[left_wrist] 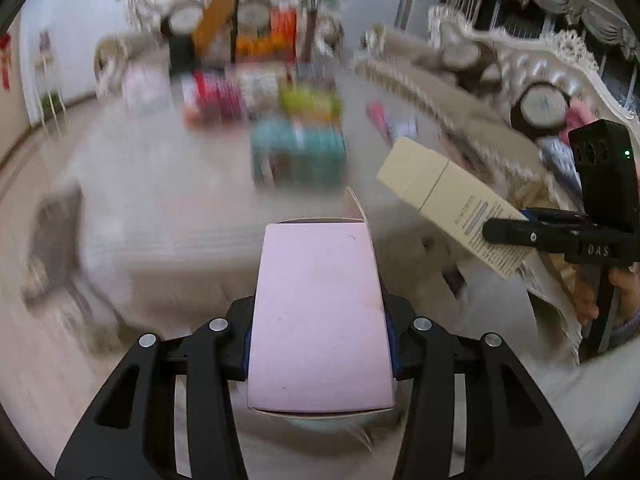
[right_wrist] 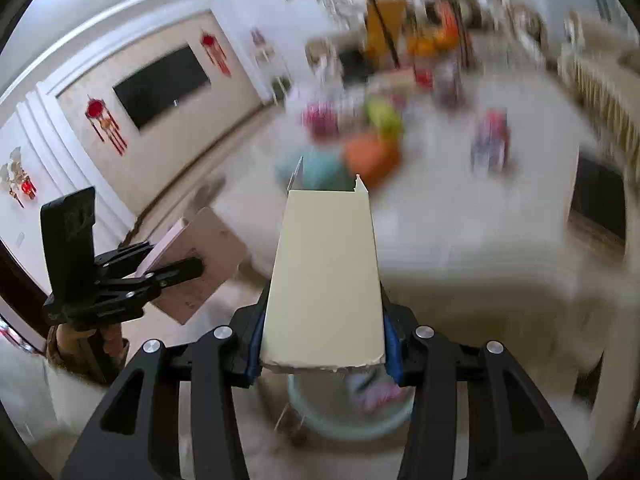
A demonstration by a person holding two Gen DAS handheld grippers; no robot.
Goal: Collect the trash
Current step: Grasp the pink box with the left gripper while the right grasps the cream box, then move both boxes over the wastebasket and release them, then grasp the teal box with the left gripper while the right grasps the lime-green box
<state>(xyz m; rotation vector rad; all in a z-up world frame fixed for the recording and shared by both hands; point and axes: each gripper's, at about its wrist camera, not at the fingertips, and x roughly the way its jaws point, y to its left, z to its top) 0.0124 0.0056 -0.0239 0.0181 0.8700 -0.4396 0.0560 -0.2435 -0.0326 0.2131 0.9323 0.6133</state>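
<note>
A pink carton (left_wrist: 320,312) is clamped between the blue pads of my left gripper (left_wrist: 319,346), its open flap pointing away from me. My right gripper (right_wrist: 322,354) is shut on a cream carton (right_wrist: 324,272) with a torn far end. Each gripper shows in the other's view: the right gripper (left_wrist: 532,236) holds the cream carton (left_wrist: 448,196) at the right, and the left gripper (right_wrist: 168,270) holds the pink carton (right_wrist: 200,260) at the left. A pale teal bin (right_wrist: 352,416) with wrappers inside sits below the cream carton.
The background is motion-blurred. A pale table (left_wrist: 168,208) carries several colourful packages (left_wrist: 300,152). An ornate sofa (left_wrist: 532,72) runs along the right. A dark television (right_wrist: 160,84) hangs on the wall. A hand (right_wrist: 80,344) grips the left handle.
</note>
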